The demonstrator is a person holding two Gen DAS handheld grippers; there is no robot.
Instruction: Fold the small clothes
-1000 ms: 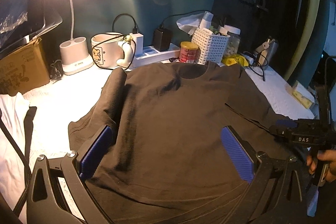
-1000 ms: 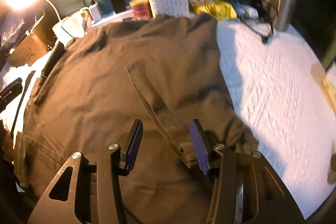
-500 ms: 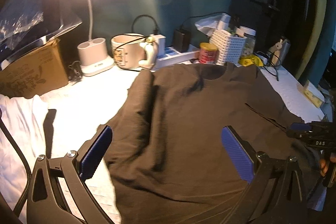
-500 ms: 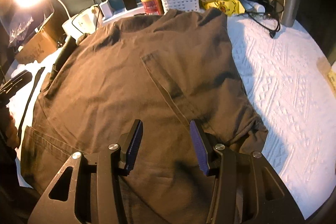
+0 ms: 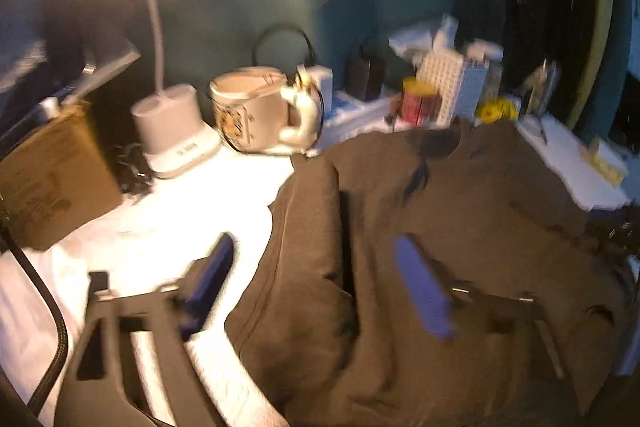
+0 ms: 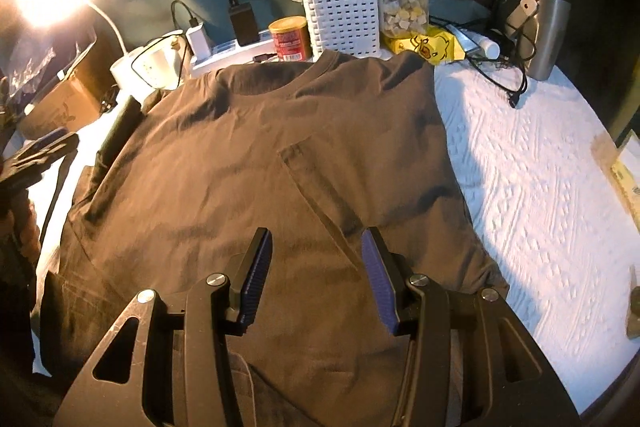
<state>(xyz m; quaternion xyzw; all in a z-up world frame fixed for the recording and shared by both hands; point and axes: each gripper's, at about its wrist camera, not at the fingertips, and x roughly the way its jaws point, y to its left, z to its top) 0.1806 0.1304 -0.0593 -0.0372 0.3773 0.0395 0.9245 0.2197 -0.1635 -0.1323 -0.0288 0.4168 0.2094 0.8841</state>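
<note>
Lying flat on the white-covered bench (image 6: 532, 179): one dark brown T-shirt (image 6: 248, 163), collar at the far edge, sleeves folded inward. Right gripper (image 6: 316, 279) hovers above its near half, jaws parted, empty. Left gripper (image 5: 316, 291), blurred, seemingly wide open astride the shirt's left fold, holding nothing.

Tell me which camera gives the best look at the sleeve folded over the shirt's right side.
The right wrist view. It is sharp and shows the folded sleeve from above, its hem running diagonally across the brown shirt. The left wrist view is motion-blurred; there the sleeve is only a faint dark line near the frame's right edge.
</note>
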